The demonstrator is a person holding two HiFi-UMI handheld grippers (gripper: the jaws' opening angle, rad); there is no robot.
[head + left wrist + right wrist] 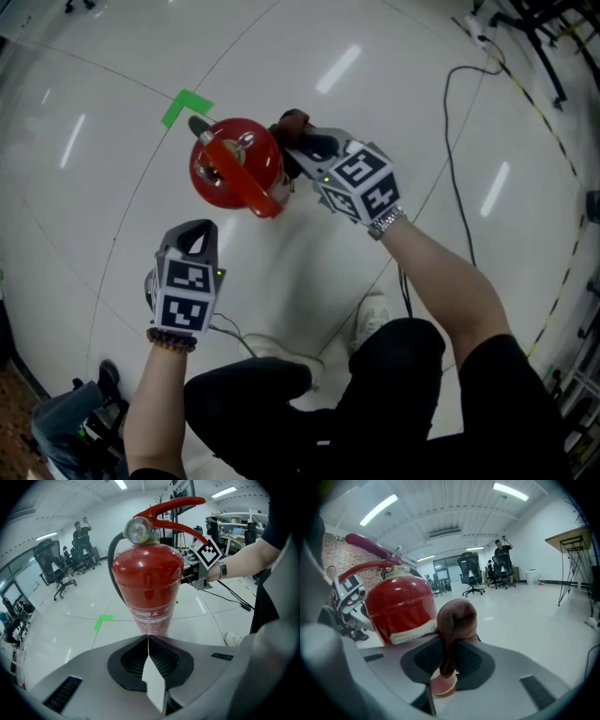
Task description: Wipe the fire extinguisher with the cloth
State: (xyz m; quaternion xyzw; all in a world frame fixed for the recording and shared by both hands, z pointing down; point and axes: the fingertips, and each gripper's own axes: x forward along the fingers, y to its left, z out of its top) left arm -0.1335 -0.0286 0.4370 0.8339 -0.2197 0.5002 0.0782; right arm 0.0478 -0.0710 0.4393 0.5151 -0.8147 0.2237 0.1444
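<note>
Head view: extinguisher (236, 167) base hidden; R gripper (300, 145) jaws clamp cloth (457, 613), L gripper (194, 232) jaws together.

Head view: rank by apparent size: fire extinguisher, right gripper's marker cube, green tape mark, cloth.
1. fire extinguisher
2. marker cube on the right gripper, nearer the camera
3. green tape mark
4. cloth, mostly hidden; near-tie with the tape

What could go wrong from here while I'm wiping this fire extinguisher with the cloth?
1. The fire extinguisher stands free on the floor, and the left tool is shut and off it, so a push from the right tool could tip it.
2. The cloth is only a small bunch pinched in the right tool; hard plastic might scrape the paint.
3. The lever on top could snag the cloth.
</note>
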